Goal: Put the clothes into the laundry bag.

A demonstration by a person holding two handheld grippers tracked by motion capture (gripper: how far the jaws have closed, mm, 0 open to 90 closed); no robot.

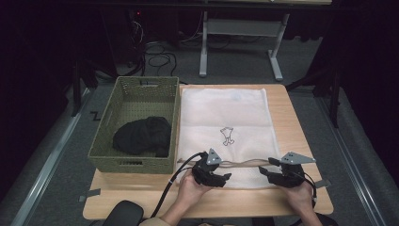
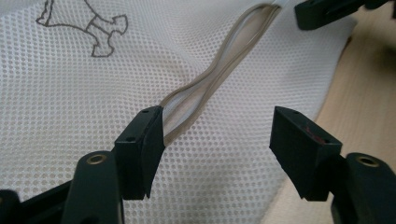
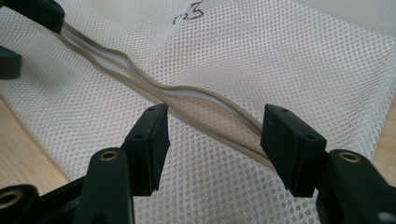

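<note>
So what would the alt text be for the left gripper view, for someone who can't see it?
Two black jaws of the left gripper stand open just above a white mesh laundry bag, either side of its beige zipper, which gapes slightly. A small printed figure marks the mesh at upper left; the right gripper and the wooden table show at right.

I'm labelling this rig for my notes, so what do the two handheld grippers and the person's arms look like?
Both the left gripper and right gripper are black, each with two blocky jaws fastened by brass-coloured screws and a grey three-cornered plate on top. A black cable trails from each. The pad of one left gripper jaw bears a small red mark. A light sleeve edge shows at the left forearm; the hands are bare.
</note>
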